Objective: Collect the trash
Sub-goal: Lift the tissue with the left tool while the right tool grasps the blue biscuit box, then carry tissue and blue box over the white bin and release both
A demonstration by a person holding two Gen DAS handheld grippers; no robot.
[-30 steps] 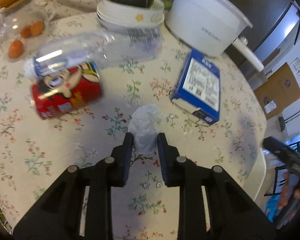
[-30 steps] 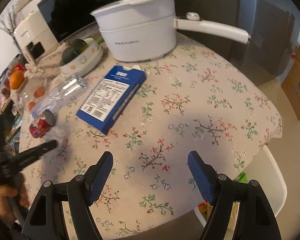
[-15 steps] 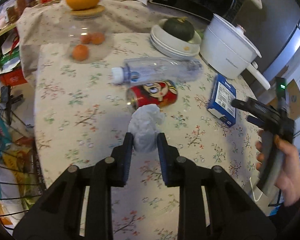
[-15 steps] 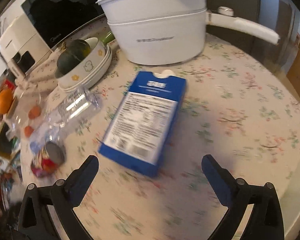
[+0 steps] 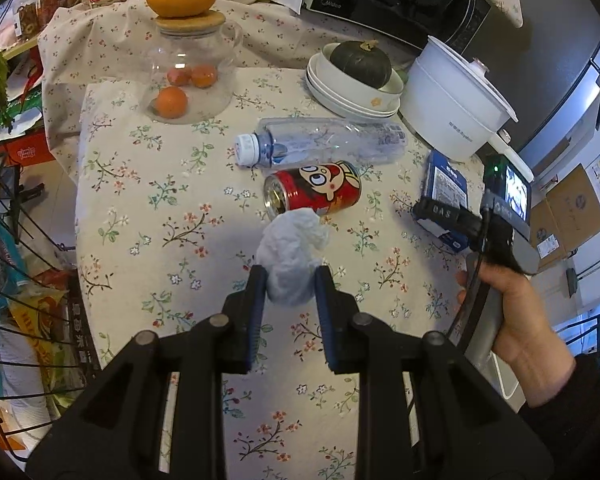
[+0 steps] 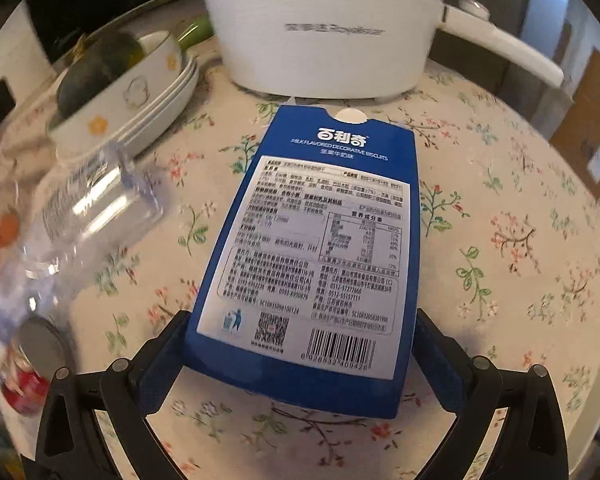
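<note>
My left gripper (image 5: 290,284) is shut on a crumpled white tissue (image 5: 292,252) and holds it above the floral tablecloth. A red drink can (image 5: 314,192) and a clear plastic bottle (image 5: 324,146) lie on their sides beyond it. My right gripper (image 6: 300,344) is open, its jaws on either side of the near end of a blue biscuit box (image 6: 312,256) that lies flat on the table; I cannot tell if the pads touch it. The box (image 5: 446,188) and right gripper (image 5: 440,210) also show in the left wrist view. The bottle (image 6: 96,208) and can (image 6: 32,364) show blurred at the left of the right wrist view.
A white electric pot (image 6: 324,28) with a long handle stands just behind the box. Stacked bowls holding a dark squash (image 5: 360,64) sit beside it. A glass jar with oranges (image 5: 190,76) stands at the back left. The table edge drops off at the left, with wire racks (image 5: 4,280) below.
My left gripper has lifted and pulled back with the tissue. My right gripper has moved forward and down, so its open jaws now flank the blue box.
</note>
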